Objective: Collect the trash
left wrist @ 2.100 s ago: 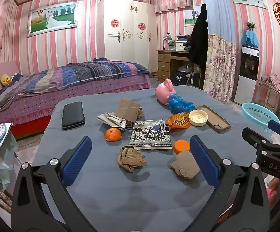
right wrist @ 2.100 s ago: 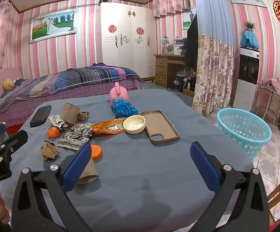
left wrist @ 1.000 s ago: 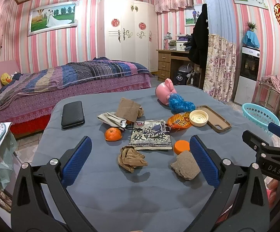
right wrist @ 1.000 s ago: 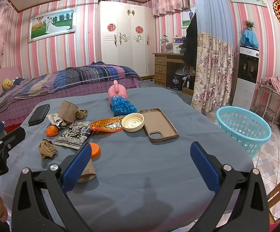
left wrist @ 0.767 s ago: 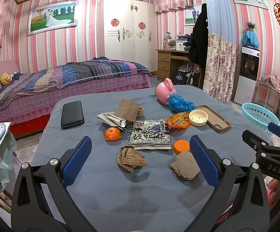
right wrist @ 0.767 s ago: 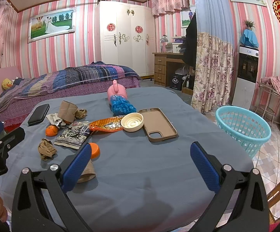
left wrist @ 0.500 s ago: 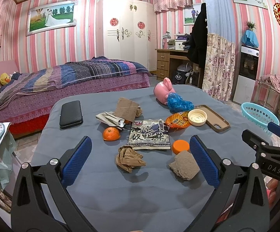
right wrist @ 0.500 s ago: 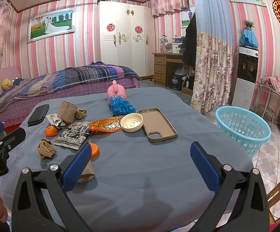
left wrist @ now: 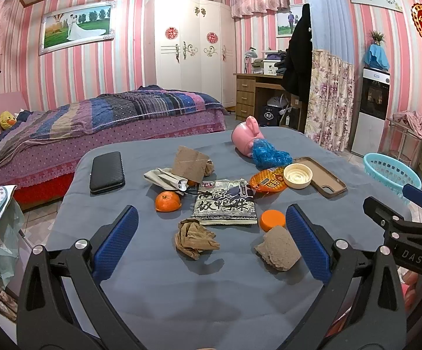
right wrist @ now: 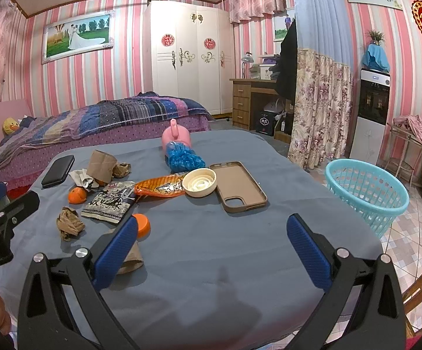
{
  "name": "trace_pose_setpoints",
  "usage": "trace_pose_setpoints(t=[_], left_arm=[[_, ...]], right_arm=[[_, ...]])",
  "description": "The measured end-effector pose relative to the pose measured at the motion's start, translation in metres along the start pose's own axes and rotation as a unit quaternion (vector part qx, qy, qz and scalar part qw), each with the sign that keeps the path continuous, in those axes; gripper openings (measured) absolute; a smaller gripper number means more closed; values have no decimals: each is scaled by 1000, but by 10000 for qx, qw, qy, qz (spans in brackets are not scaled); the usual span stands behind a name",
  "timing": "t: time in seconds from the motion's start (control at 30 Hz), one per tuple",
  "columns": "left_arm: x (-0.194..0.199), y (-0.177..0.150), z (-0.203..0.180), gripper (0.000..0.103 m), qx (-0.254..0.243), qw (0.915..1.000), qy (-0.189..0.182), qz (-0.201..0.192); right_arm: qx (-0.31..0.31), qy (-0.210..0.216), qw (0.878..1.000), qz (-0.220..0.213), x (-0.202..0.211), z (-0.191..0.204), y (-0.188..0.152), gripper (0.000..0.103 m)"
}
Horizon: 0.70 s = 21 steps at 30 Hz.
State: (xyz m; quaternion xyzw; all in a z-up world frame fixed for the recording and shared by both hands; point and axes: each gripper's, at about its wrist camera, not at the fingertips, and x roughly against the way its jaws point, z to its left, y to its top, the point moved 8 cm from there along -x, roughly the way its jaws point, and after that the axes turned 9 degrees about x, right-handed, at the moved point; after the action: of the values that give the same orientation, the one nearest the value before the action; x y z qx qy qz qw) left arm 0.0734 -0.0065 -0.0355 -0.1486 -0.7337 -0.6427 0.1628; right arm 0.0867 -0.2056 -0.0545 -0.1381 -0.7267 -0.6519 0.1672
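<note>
Wrapper (left wrist: 224, 204) w/ Chinese print (illegible, maybe snack); grippers (left wrist: 211, 239) (right wrist: 212, 239) agape.

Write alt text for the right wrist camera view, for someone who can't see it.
The open right gripper hovers over a table with a blue cloth littered with trash: crumpled brown paper, snack wrappers, an orange cap, beside a phone case. A turquoise basket stands on the floor to the right.
</note>
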Motion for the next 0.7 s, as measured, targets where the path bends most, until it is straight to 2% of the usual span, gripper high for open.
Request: trace_pose_setpoints(t=[0.7], left_arm=[[0,-2,6,98,17,10000,39,1]], right_arm=[[10,21,10000,19,-1,2,-2,99]])
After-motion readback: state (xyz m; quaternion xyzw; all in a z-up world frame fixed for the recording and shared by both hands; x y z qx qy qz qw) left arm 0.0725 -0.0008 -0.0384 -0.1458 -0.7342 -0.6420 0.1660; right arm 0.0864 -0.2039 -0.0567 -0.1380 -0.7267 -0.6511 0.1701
